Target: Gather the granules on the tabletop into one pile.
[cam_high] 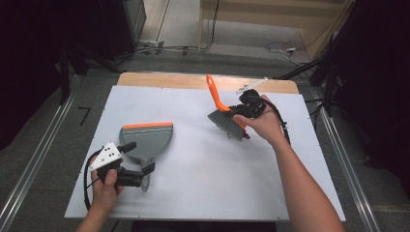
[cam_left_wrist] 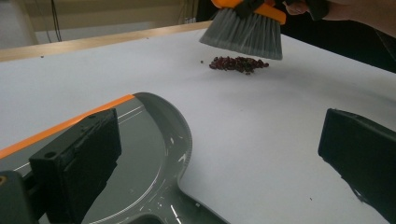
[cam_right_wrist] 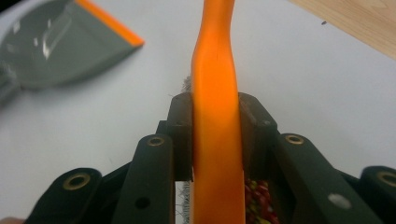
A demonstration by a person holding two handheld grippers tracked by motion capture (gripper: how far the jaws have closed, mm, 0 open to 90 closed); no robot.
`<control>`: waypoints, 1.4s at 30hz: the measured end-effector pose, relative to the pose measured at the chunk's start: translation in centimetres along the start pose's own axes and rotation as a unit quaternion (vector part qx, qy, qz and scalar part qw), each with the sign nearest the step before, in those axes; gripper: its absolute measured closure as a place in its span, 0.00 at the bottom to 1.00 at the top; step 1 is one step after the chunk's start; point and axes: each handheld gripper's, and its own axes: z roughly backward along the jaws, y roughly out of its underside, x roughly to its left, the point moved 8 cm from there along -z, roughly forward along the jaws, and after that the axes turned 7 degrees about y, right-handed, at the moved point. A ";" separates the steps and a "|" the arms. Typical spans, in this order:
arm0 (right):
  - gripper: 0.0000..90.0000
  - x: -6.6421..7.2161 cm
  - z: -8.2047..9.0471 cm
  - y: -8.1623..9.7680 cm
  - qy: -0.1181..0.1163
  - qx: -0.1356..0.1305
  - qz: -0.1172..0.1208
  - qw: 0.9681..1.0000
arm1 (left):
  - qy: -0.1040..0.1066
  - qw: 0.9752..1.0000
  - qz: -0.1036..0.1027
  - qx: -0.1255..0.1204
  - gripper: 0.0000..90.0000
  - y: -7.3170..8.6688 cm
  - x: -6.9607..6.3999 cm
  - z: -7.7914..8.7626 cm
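Dark red crumb pile (cam_left_wrist: 239, 64) mostly hidden in high view, centre-right; right gripper (cam_right_wrist: 215, 135) pinches orange-handled grey-bristled brush (cam_high: 223, 115); left gripper (cam_left_wrist: 219, 154) spread beside grey plastic dustpan (cam_high: 146, 137).

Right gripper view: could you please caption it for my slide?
Hand-held gripper clamps the orange brush handle, dustpan beyond.

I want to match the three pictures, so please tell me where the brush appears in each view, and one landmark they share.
High view: the brush is right of centre, held in the right gripper, orange handle pointing away.
Left gripper view: top edge, grey bristles hanging above the small red pile.
Right gripper view: centre, its orange handle clamped between the jaws.
Shared landmark: the grey dustpan with its orange lip.
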 end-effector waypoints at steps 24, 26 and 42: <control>0.76 -1.4 -4.2 1.4 0.129 0.041 -0.213 0.968 | 0.002 1.000 0.001 -0.001 0.00 0.0 0.0 0.1; 0.76 -1.6 -3.8 1.8 0.132 0.040 -0.216 0.967 | 0.001 1.000 0.000 0.000 0.00 -0.1 0.0 0.1; 0.76 -1.5 -0.8 1.1 0.108 0.001 -0.197 0.974 | 0.000 1.000 0.001 -0.003 0.00 -0.1 0.1 0.1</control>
